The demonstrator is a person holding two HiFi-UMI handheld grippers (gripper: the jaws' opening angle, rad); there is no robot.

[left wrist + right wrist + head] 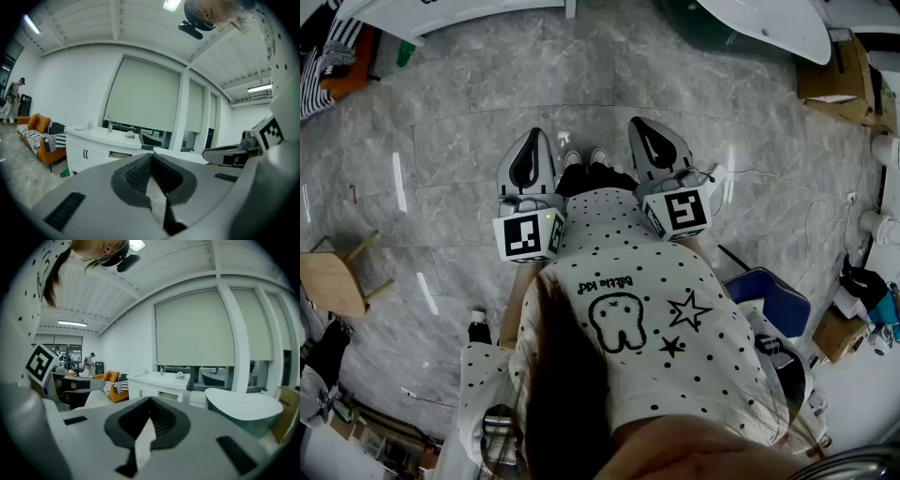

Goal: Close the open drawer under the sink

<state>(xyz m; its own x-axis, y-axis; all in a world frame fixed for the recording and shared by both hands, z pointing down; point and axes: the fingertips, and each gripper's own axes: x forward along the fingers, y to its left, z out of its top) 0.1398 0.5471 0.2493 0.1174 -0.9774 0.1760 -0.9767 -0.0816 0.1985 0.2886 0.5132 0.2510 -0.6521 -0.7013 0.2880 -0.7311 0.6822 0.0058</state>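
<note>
— While the left gripper [532, 141] and right gripper [649, 127] point side by side up the middle of the head view, how much room is ahead?

— Plenty! Bare marble floor [675, 84] runs from their tips to the top edge. A white counter [441, 14] cuts in at upper left and a bathtub [769, 23] at upper right. A wooden stool [328, 281] hugs the left edge, well apart.

— And the claws?

— Both are pinched closed, pads meeting at the tips, nothing between them.

— The drawer?

— Only the gripper views catch it. The drawer [119, 154] stands slightly out under the white counter, left of centre in the left gripper view, well beyond the jaws. The right gripper view puts it just right of centre, with an orange sofa [110, 380] further left.
</note>
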